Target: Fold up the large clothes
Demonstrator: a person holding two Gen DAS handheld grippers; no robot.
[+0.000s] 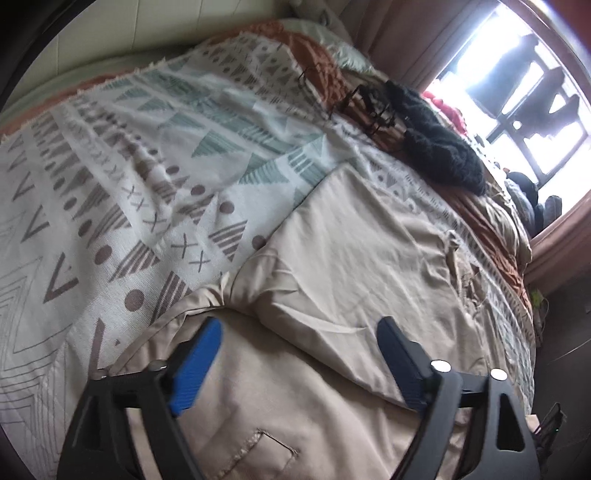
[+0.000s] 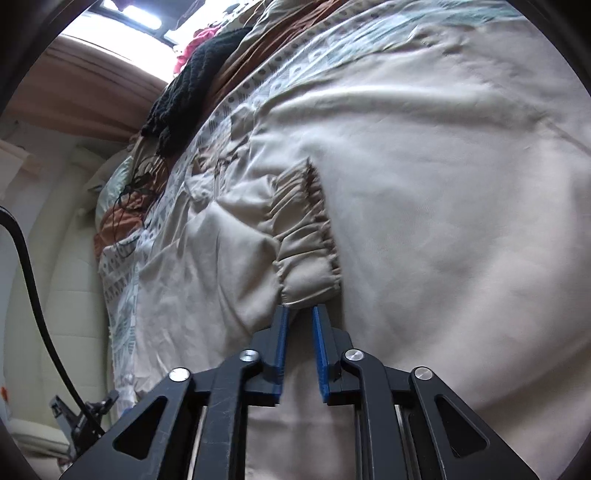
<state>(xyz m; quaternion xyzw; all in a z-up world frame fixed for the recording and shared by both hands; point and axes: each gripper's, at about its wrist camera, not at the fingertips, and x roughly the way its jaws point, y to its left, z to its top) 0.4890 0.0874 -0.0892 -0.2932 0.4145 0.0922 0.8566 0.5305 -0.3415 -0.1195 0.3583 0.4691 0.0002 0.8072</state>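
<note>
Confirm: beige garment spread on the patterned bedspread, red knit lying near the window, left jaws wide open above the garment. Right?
One error: the knit near the window is black, not red, as the left wrist view shows. The beige garment does lie on the patterned bedspread, and the left gripper has its jaws wide open above it.

The left wrist view rides behind the left gripper (image 1: 299, 328) and looks steeply down and along the bed with a white, grey-and-teal geometric-patterned cover (image 1: 122, 177), close above the beige woven garment (image 1: 332, 258), facing the bright window (image 1: 517, 92). The right wrist view sits behind the right gripper (image 2: 299, 314), also tilted down and very near the same garment (image 2: 424, 184), its frame rolled so the window (image 2: 125, 14) lies at upper left. Both views share the garment, the cover (image 2: 122, 295) and a black knitted piece (image 1: 439, 144) (image 2: 195, 77) near the window.
</note>
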